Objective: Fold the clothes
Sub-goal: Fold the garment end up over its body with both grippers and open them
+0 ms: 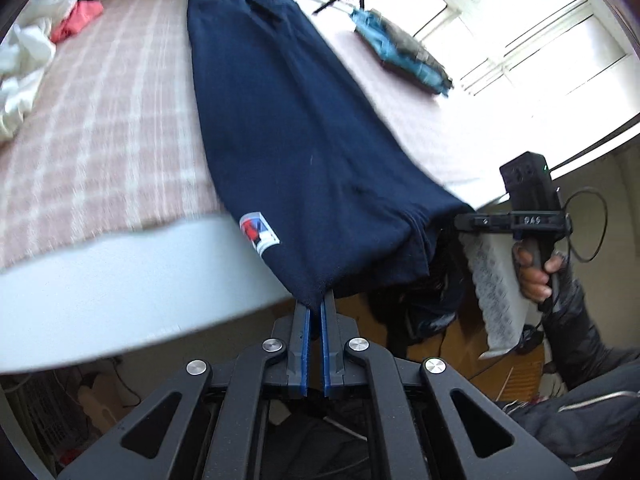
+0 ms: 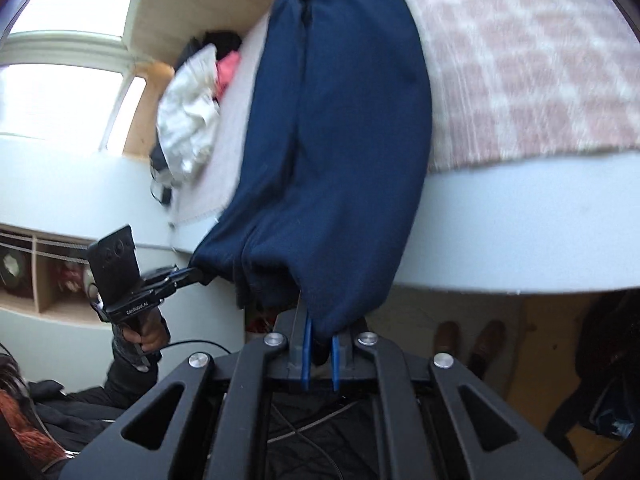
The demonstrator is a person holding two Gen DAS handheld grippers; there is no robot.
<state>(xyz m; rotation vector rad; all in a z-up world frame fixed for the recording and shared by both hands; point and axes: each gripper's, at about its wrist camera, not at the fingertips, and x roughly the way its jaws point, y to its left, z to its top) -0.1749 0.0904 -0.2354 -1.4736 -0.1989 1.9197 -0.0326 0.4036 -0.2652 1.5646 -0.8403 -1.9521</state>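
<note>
Tongs clamped on the near hem corners of one navy garment — folding barely under way.

Left tongs are clenched on one near corner of the navy garment, and the right tongs pinch the other corner, cloth bunched between the blue pads. The garment lies lengthwise on the bed, its far end near the headboard and its near end drawn off the mattress edge, already narrowed lengthwise as far as I can tell. I judge the end-to-end fold is still to come. Counted: two tongs, each in one hand; one navy garment in hand; one finished stack of folded clothes on the far side of the bed; one loose heap — white, pink and dark pieces, number unclear — still waiting.
</note>
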